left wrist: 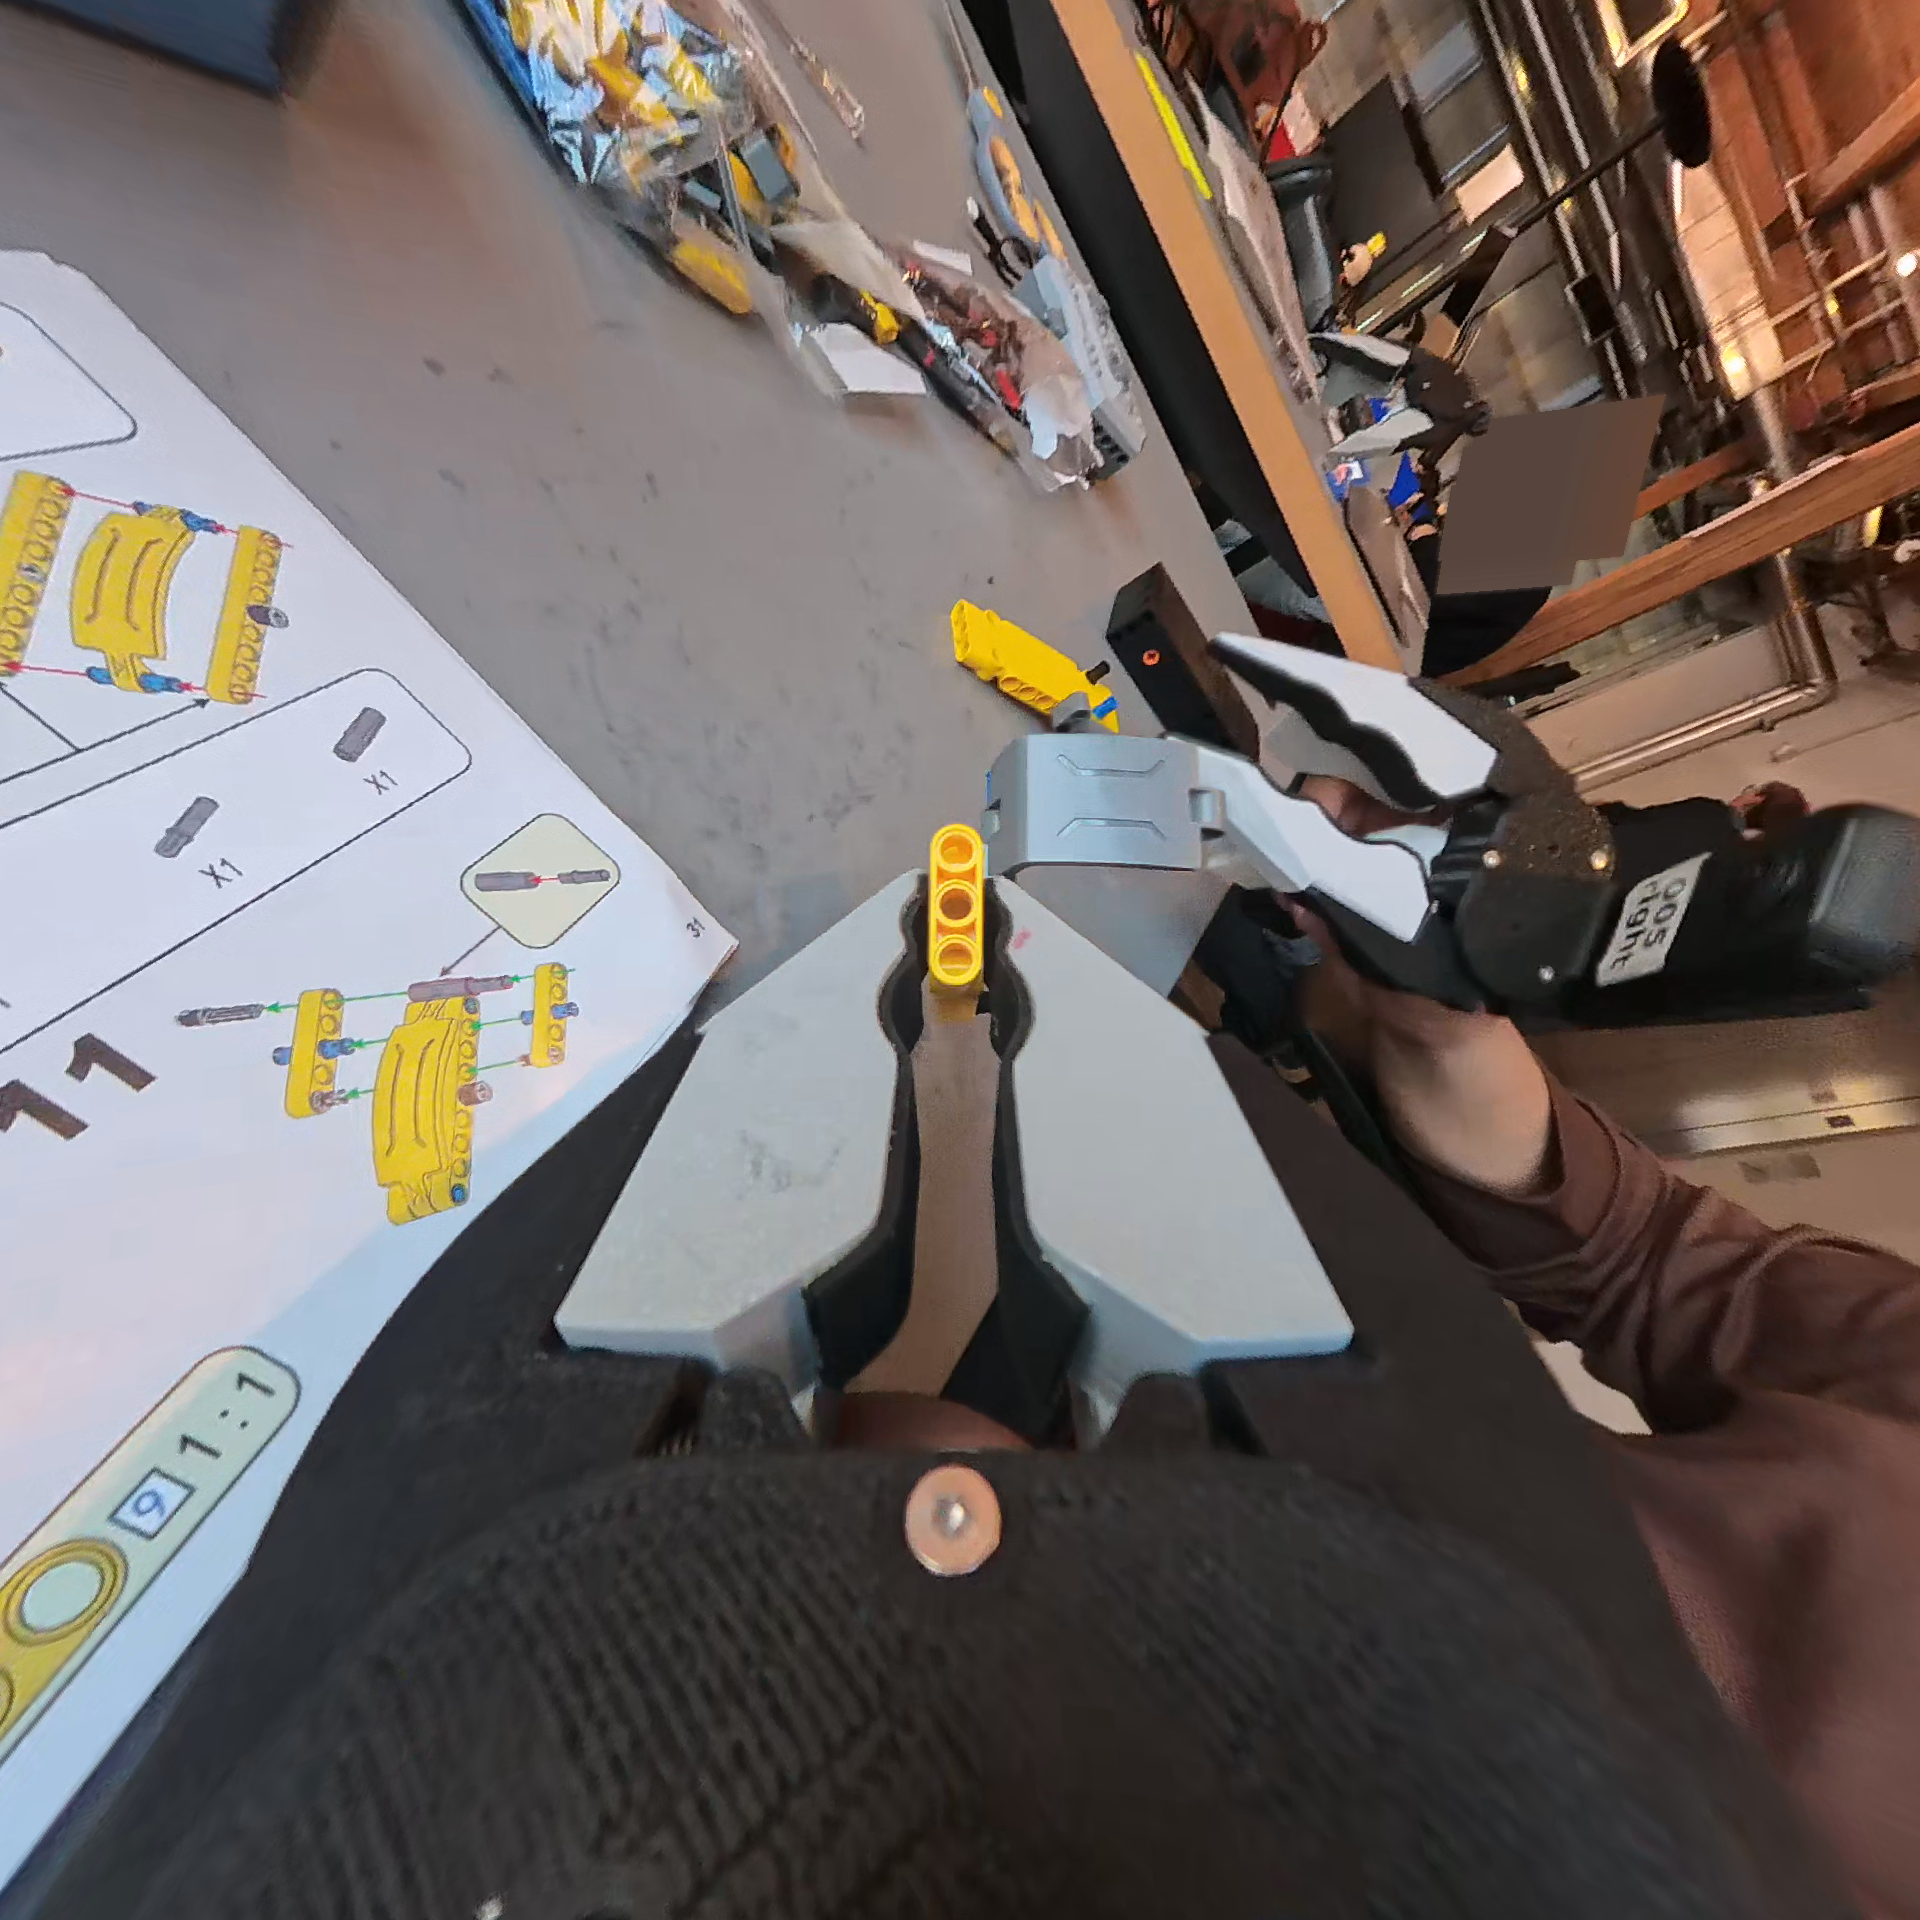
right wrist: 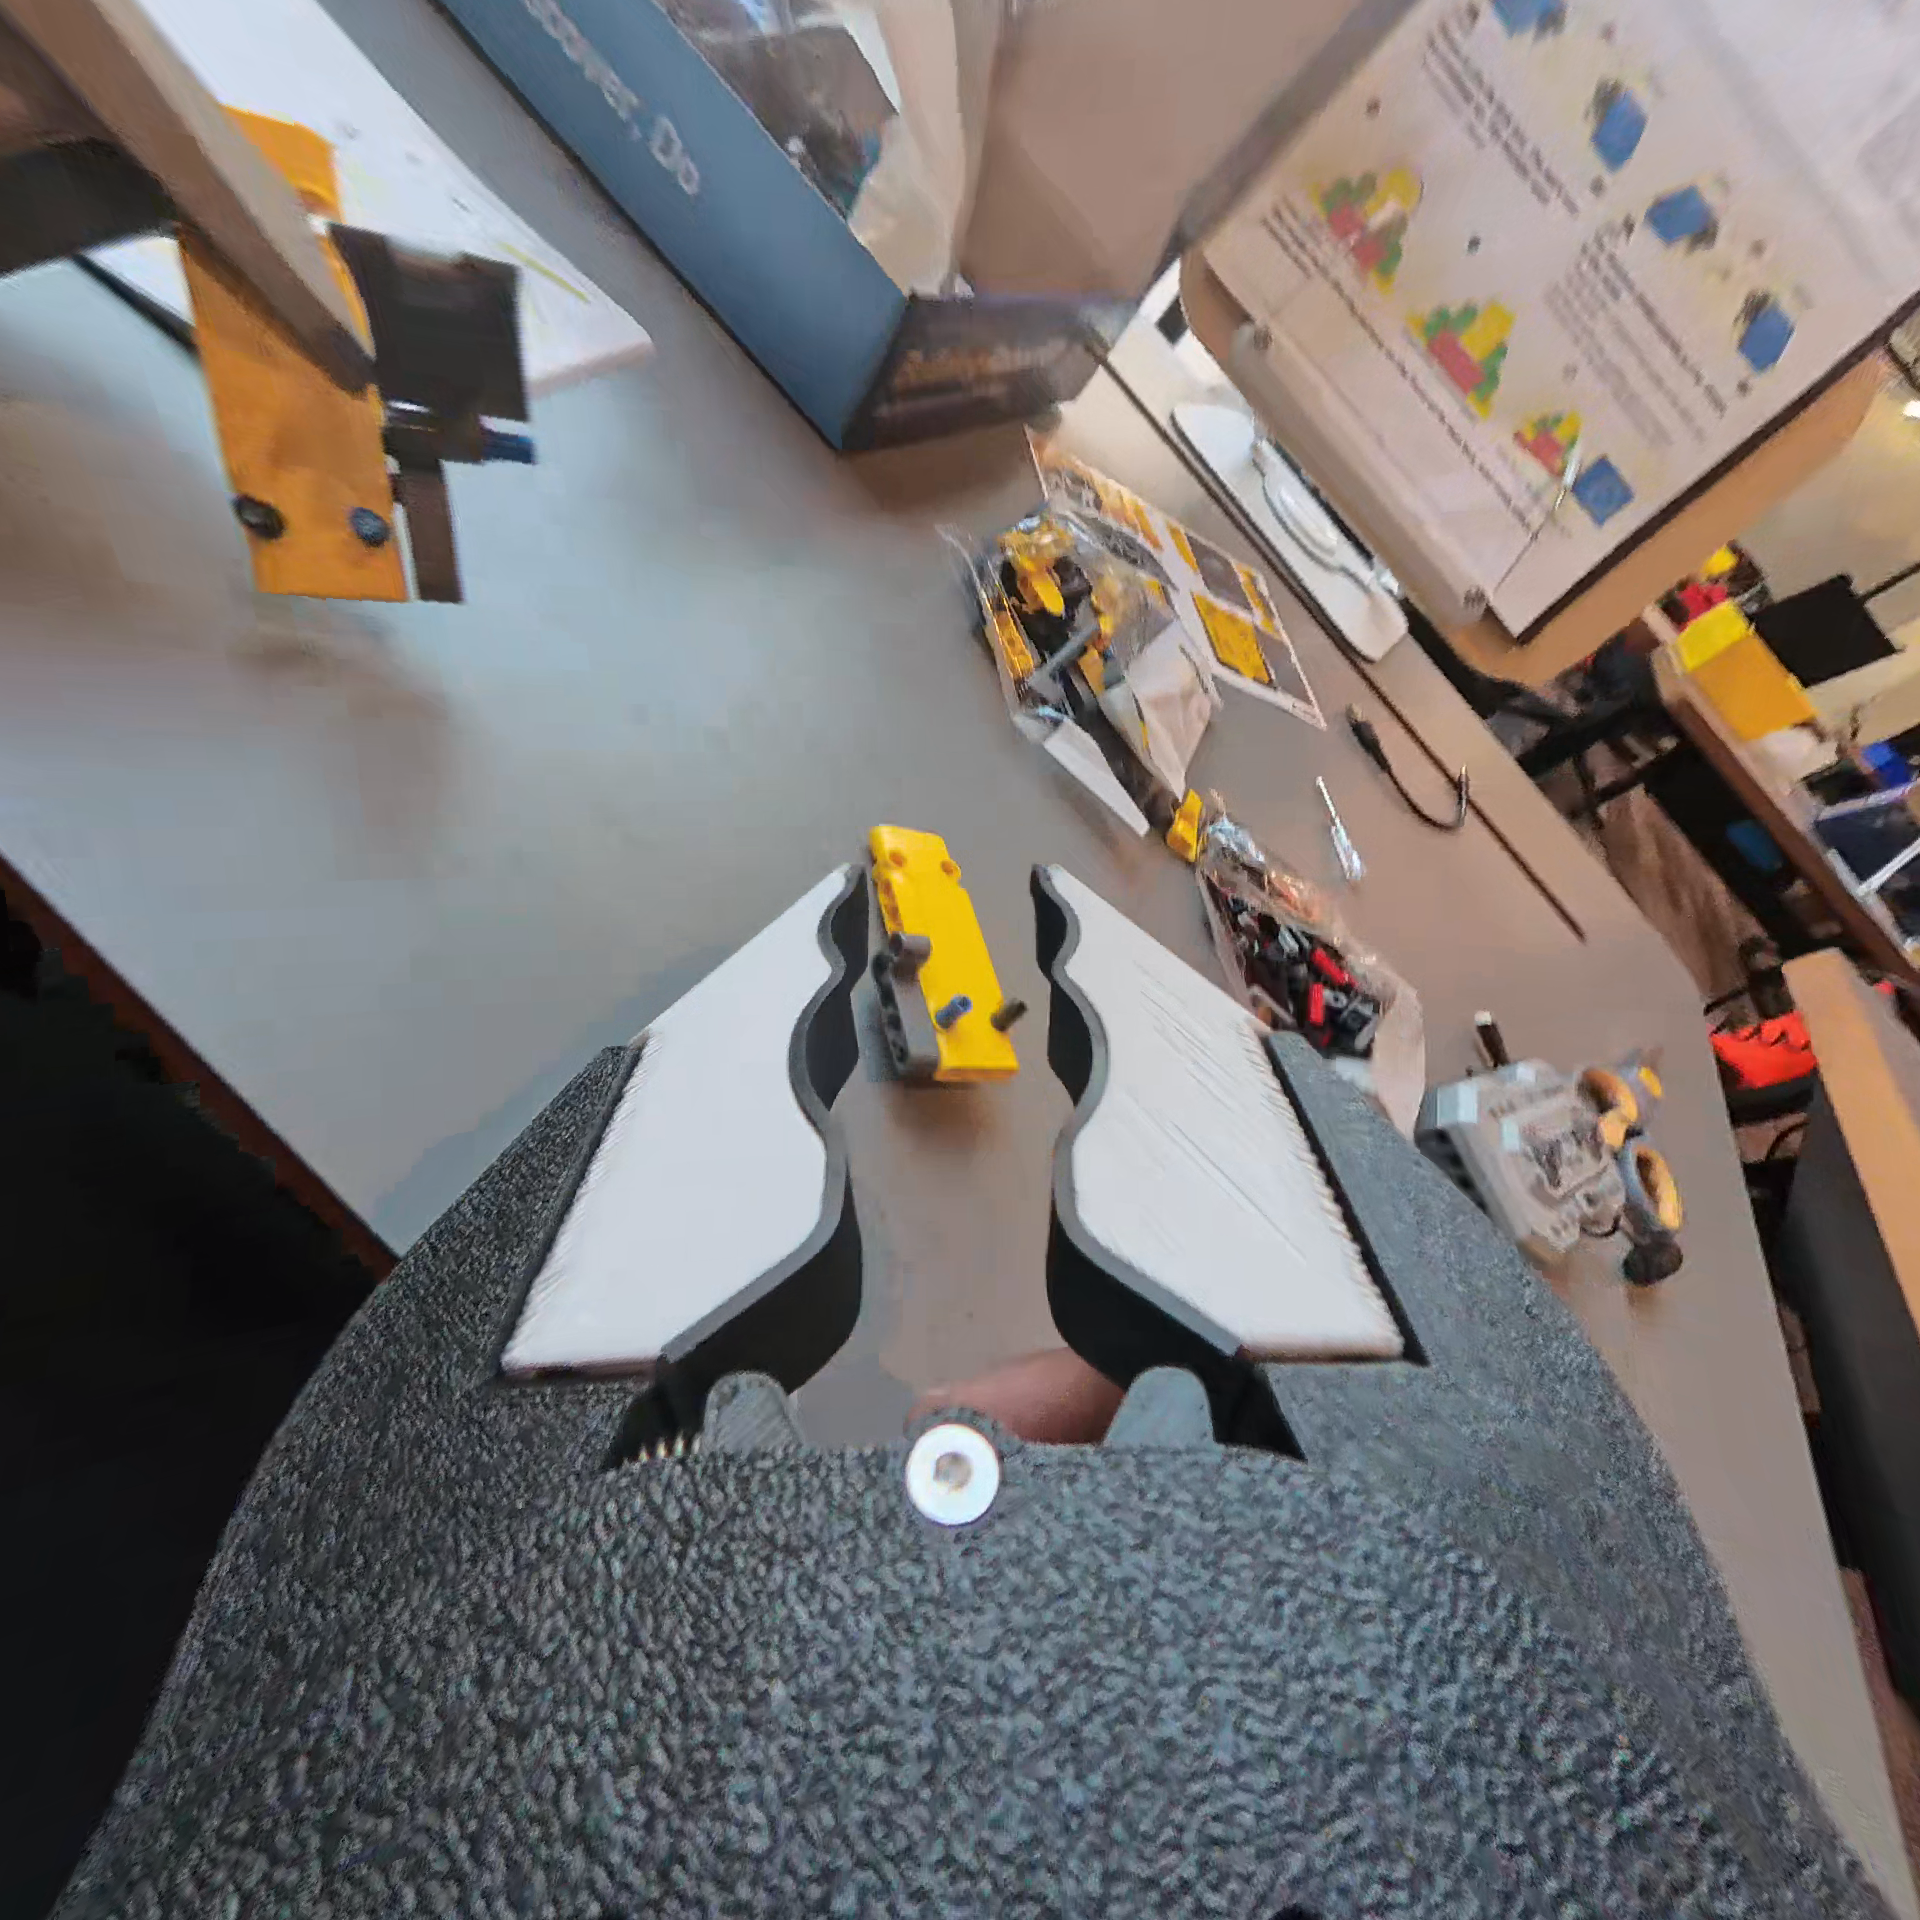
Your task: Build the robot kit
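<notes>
My left gripper [left wrist: 956,894] is shut on a small yellow three-hole beam [left wrist: 956,914], held above the grey table [left wrist: 623,520]. A grey curved panel piece [left wrist: 1091,821] sits just beyond its tips, against the lower finger of my right gripper [left wrist: 1200,694]; I cannot tell whether they touch. My right gripper [right wrist: 948,883] is open, with its fingers on either side of a yellow block assembly [right wrist: 935,956] with grey and blue pins that lies on the table. That assembly also shows in the left wrist view [left wrist: 1023,655]. The left gripper [right wrist: 343,343] appears blurred at the upper left of the right wrist view.
An open instruction booklet [left wrist: 312,831] lies at left. Bags of loose parts [right wrist: 1091,644] [right wrist: 1299,966] lie ahead, with a grey hub with wheels [right wrist: 1538,1153], a blue box [right wrist: 727,208] and a black block [left wrist: 1153,634]. A hand in a brown sleeve [left wrist: 1558,1195] holds the right gripper. Some 15 cm of space lies between my two pairs of fingers.
</notes>
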Demonstrator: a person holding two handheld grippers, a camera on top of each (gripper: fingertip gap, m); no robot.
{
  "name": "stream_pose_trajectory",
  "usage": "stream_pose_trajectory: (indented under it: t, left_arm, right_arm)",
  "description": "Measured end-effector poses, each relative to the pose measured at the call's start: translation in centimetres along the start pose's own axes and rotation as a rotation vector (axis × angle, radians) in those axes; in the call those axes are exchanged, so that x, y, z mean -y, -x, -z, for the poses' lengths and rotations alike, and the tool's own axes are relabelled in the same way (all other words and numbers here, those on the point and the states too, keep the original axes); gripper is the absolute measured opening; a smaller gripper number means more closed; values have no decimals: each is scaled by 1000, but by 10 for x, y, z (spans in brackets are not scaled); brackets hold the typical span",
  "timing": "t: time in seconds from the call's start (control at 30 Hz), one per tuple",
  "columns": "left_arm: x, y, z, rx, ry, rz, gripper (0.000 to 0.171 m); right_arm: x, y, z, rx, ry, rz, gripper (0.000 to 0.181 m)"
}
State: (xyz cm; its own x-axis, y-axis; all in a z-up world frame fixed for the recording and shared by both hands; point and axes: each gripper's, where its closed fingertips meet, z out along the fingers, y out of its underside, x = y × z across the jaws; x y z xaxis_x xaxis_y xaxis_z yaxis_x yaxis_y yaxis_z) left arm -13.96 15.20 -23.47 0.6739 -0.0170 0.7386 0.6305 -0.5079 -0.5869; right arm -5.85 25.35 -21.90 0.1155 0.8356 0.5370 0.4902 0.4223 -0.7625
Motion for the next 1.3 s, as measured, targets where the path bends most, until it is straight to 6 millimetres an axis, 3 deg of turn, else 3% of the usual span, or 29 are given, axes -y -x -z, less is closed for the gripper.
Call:
stream_pose_trajectory:
  t: [0.17,0.53,0.7,0.93,1.13,1.3]
  left_arm:
    - [-1,1,0,-1,6,4,4]
    - [-2,3,-1,7,12,-2,4]
    - [-4,4,-2,17,23,-3,4]
    - [-8,3,-4,6,47,1,5]
    - [-11,3,-6,13,69,-5,7]
    - [-16,4,-8,25,99,-29,18]
  right_arm:
    - [-19,-12,-3,20,72,-93,39]
    - [-33,0,-10,115,139,-185,45]
    - [-40,16,-12,203,169,-252,44]
    - [-34,24,-12,225,152,-220,27]
    - [-29,28,-12,211,134,-188,34]
    - [-33,26,-12,236,144,-238,34]
